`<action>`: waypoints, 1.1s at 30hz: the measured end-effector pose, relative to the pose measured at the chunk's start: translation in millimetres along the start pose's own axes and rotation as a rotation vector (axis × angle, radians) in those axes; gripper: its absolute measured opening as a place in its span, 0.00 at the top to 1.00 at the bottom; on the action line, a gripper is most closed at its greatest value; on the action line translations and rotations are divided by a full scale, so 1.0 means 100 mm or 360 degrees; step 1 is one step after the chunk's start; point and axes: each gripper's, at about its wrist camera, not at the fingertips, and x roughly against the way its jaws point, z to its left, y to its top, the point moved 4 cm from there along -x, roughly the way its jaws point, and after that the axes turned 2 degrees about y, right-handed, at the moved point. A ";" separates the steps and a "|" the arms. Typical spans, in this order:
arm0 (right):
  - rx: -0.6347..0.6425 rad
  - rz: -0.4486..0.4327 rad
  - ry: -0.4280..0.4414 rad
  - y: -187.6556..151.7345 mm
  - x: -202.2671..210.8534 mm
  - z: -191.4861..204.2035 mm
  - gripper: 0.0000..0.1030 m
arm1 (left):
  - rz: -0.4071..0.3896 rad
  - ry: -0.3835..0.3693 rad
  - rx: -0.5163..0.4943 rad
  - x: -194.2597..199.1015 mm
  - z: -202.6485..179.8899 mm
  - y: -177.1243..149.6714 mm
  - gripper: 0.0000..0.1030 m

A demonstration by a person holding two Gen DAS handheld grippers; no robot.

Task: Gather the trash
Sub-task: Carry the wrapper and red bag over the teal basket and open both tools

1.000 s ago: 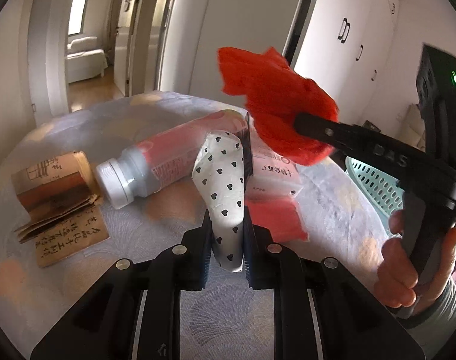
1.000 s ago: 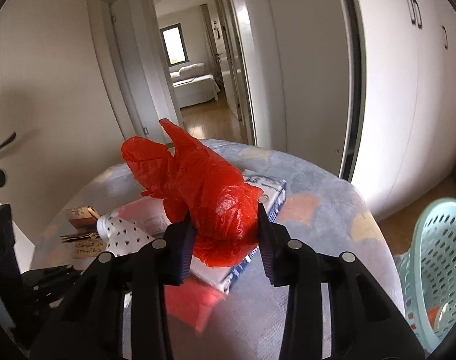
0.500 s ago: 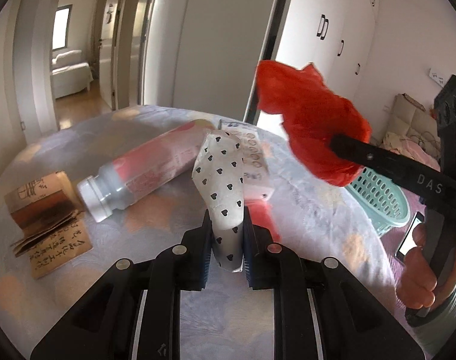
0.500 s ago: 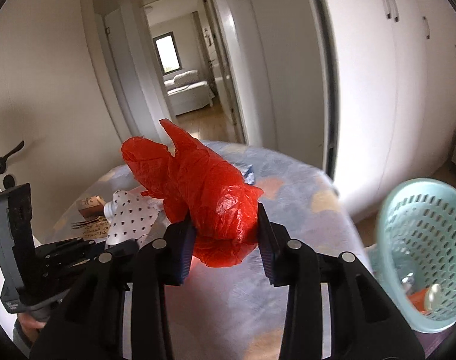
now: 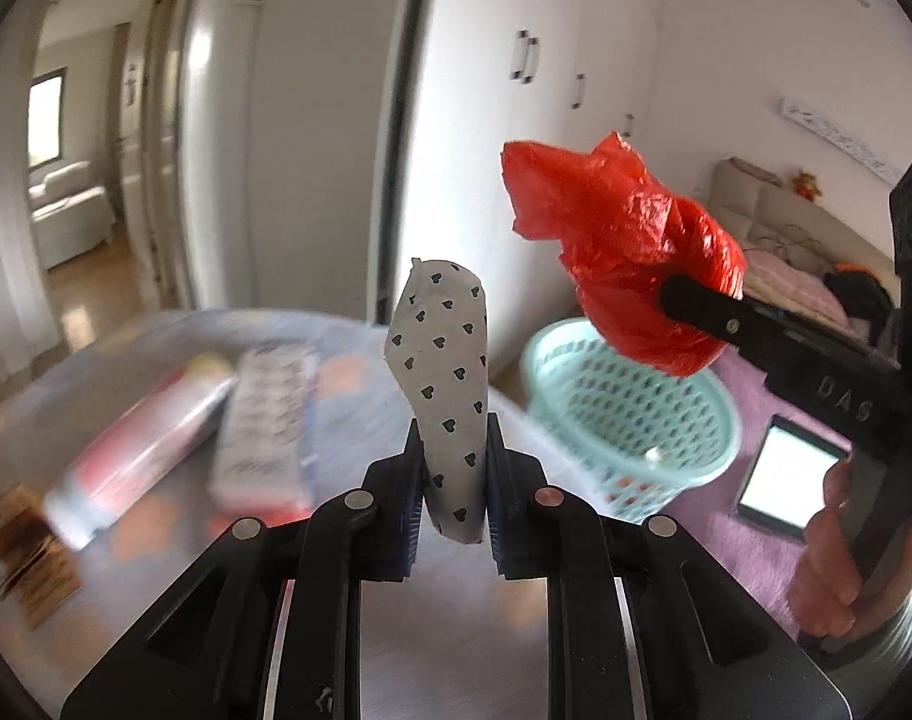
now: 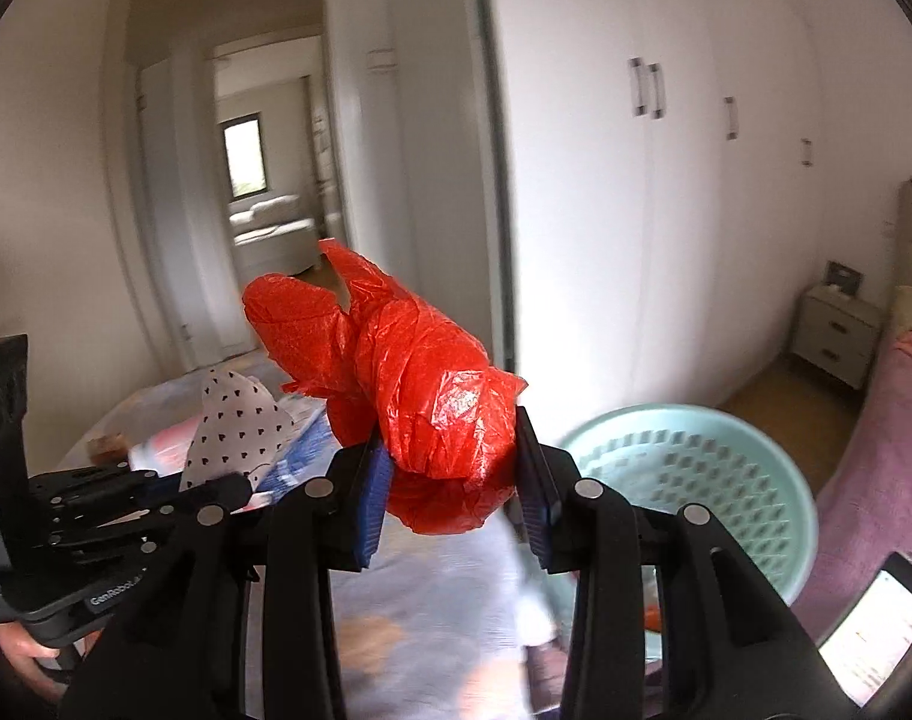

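My left gripper is shut on a white paper scrap with small black hearts, which stands up between the pads above the table. My right gripper is shut on a crumpled red plastic bag. In the left wrist view that red bag hangs above the near rim of a pale green perforated basket on the floor to the right. In the right wrist view the basket lies low and right of the bag, with the heart scrap and left gripper at the left.
On the patterned table lie a red-labelled plastic bottle, a printed packet and brown paper wrappers. A tablet lies on the purple rug by the basket. White wardrobe doors stand behind; a bed is at right.
Both grippers have swung right and risen with their loads, away from the table. The basket has come into view beneath the red bag. Both grips are unchanged.
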 end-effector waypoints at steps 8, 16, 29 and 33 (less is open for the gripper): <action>-0.0172 -0.0003 -0.0242 -0.01 0.08 -0.71 0.66 | 0.0030 -0.0091 0.0061 -0.49 -0.52 0.26 0.84; -0.0382 0.0116 -0.0425 -0.22 -0.03 -1.50 0.66 | 0.0149 -0.0210 0.0043 -1.03 -1.04 0.34 0.84; -0.0550 0.0237 -0.0562 -0.45 -0.16 -2.10 0.66 | 0.0364 -0.0273 0.0084 -1.69 -1.27 0.21 0.70; -0.0565 0.0256 -0.0559 -0.45 -0.24 -2.16 0.63 | 0.0393 -0.0282 0.0095 -1.77 -1.28 0.18 0.59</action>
